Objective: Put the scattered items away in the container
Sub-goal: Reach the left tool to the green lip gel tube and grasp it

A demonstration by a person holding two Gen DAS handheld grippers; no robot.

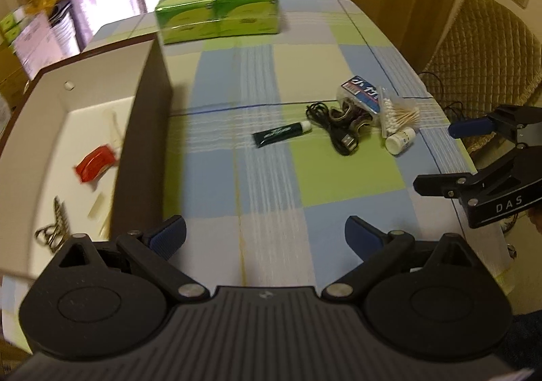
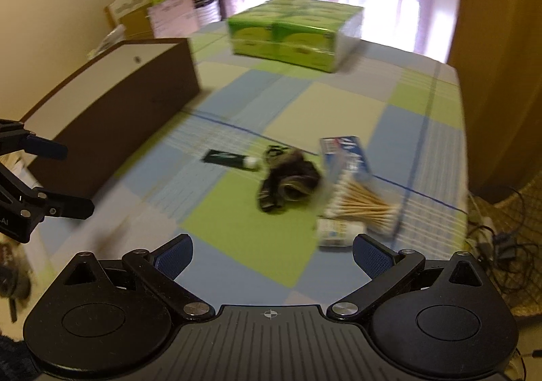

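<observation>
A: Left wrist view. Left gripper (image 1: 265,238) spread wide, nothing between its blue pads, hovering over the checked-cloth counter (image 1: 271,184). Brown-walled, white-lined box container (image 1: 142,117) to its left, holding a red wrapped packet (image 1: 95,162), a small metal clip (image 1: 54,225) and some pale bits, blurred.

B: Loose items?

A: Mid-counter, right of the box: dark green tube with white cap (image 1: 281,133), coiled black USB cable (image 1: 333,125), clear bag with a blue label (image 1: 362,98), bag of wooden cotton swabs (image 1: 399,117), small white bottle (image 1: 400,140) on its side. Right gripper (image 1: 437,155) at the right edge, jaws apart, empty.

B: Right wrist view?

A: Blurred. Right gripper (image 2: 269,257) released, above the cloth. White bottle (image 2: 338,232) just ahead of its right finger, swabs (image 2: 364,205) behind. Tube (image 2: 230,159) apart, nearer the box (image 2: 111,130). Green multipack of tissue boxes (image 2: 291,34) at the far end. Left gripper (image 2: 79,179) also spread.
</observation>
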